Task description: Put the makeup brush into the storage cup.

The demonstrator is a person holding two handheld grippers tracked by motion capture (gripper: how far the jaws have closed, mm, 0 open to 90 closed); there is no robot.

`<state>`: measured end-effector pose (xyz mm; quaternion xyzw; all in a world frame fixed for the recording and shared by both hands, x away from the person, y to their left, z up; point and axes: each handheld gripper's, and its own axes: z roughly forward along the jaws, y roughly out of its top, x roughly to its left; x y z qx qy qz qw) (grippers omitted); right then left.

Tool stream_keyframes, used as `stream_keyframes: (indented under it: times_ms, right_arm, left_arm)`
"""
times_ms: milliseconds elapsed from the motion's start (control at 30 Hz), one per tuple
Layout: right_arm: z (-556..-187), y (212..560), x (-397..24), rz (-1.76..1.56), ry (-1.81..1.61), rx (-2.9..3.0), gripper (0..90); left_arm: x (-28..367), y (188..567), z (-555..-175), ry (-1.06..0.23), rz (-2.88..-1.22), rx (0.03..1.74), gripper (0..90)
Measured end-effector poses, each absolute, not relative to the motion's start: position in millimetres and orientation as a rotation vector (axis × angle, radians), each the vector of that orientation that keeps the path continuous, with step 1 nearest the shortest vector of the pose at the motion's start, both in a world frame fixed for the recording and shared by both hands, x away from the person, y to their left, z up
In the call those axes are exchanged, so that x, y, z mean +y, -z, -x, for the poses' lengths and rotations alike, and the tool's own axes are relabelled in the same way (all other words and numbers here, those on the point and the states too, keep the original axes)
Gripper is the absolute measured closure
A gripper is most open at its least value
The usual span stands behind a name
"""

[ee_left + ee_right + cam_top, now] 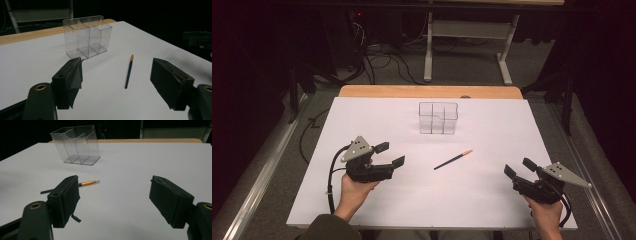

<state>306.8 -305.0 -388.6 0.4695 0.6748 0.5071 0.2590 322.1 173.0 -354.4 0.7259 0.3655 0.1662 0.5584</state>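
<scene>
Your left gripper (390, 154) and right gripper (517, 167) both rest low near your edge of the table (362, 115), jaws apart and empty. The brush (453, 159) lies flat between them, in front of the clear organizer (438, 118) and well apart from it. Its long axis runs diagonally, dark handle toward you and to the left, gold tip toward the far right. It looks about equally near to either gripper, so close across the shaft, not along it.

A white table (362, 115) with a wooden far edge fills mid-frame; cables (377, 62) and a grey table frame (467, 50) sit along the top.
</scene>
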Motion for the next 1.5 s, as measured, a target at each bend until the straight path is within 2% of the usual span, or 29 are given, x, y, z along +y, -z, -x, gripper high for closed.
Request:
stream_keyframes:
  times_ms: [1500]
  right_arm:
    - [-307, 389, -305, -1.277, -1.372, 1.832, 25.6]
  left_arm:
    - [130, 347, -343, -0.339, -1.732, 0.791, 27.1]
